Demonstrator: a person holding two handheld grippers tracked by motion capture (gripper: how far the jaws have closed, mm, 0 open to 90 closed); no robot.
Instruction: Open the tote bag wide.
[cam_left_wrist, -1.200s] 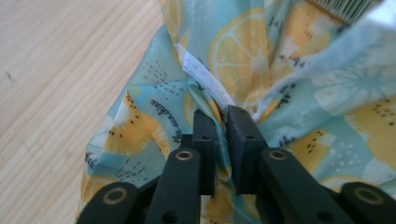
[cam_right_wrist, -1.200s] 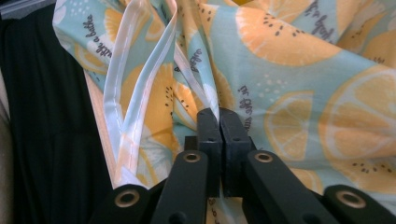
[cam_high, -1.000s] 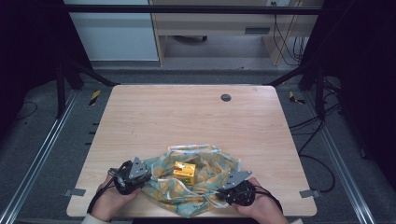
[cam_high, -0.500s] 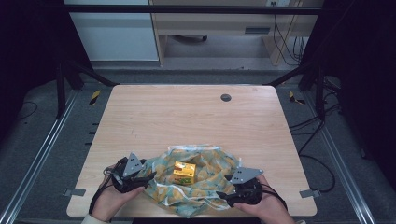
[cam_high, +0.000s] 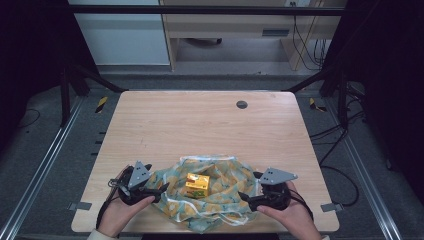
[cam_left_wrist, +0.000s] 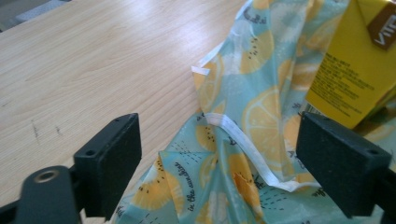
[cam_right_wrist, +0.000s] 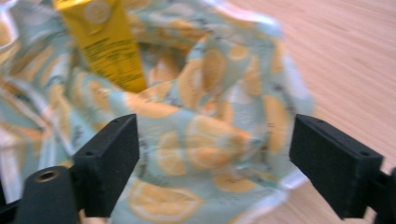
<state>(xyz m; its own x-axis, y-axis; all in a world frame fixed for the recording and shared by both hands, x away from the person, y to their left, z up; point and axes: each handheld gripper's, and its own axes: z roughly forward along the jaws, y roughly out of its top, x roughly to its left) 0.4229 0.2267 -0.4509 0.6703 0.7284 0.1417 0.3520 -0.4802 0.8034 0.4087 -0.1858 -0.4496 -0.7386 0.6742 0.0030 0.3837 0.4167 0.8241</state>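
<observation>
**Both grippers low at the near edge, jaws spread**

The person's left hand (cam_high: 117, 212) comes in from the bottom of the high view and grips the left gripper (cam_high: 159, 190) from behind, palm low to the surface; its jaws point right and a little forward, standing wide apart in the left gripper view, nothing clamped between them; the grey plate sits tilted on top. The right hand (cam_high: 290, 215) mirrors it, holding the right gripper (cam_high: 246, 196) with jaws pointing left toward the other; in the right gripper view those jaws also stand wide apart; both hands are level, well apart.
</observation>
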